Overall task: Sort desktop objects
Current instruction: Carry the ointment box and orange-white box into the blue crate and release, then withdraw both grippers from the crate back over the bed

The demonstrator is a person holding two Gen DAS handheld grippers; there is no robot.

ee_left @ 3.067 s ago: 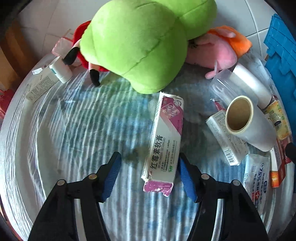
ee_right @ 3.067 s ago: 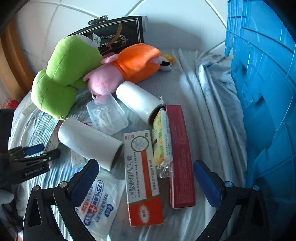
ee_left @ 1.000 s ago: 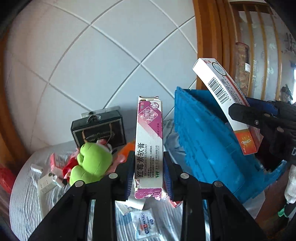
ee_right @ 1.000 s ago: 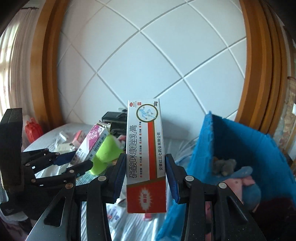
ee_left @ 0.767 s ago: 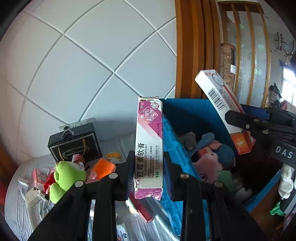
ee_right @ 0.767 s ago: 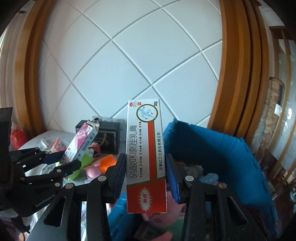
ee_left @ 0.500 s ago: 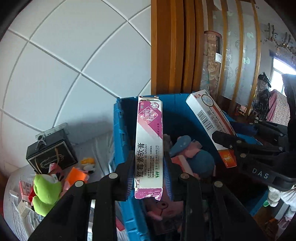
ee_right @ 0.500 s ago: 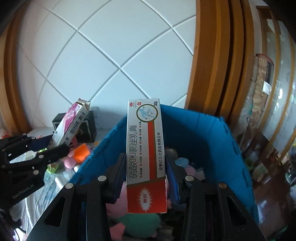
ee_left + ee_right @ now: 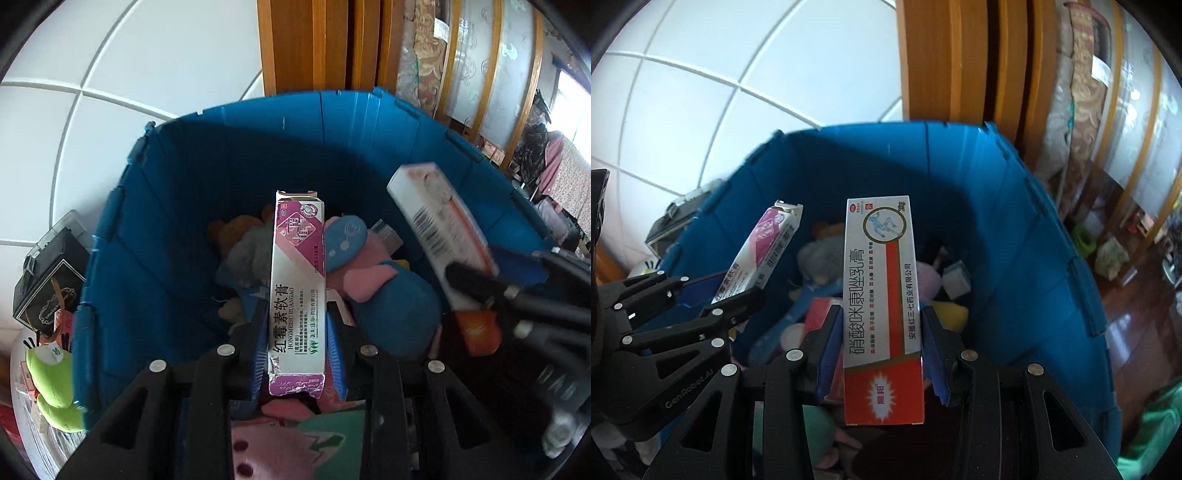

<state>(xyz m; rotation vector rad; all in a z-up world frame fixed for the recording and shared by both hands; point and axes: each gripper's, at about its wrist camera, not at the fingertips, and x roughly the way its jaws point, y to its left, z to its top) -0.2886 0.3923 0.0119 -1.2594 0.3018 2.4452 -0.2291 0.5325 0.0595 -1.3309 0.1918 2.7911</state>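
Boxes both over the bin now; my left gripper (image 9: pixel 298 345) has its fingers clenched on the purple ointment box (image 9: pixel 297 291), long axis running straight out along the fingers; my right gripper (image 9: pixel 882 356) is clamped the same way on the red-and-white cream box (image 9: pixel 882 310); each box pokes forward over the open blue crate (image 9: pixel 1015 236), soft toys (image 9: pixel 373 280) piled directly below; neither arm looks nearer, they sit side by side; I judge the drop only needs the fingers released, though a long box could land propped on a toy.
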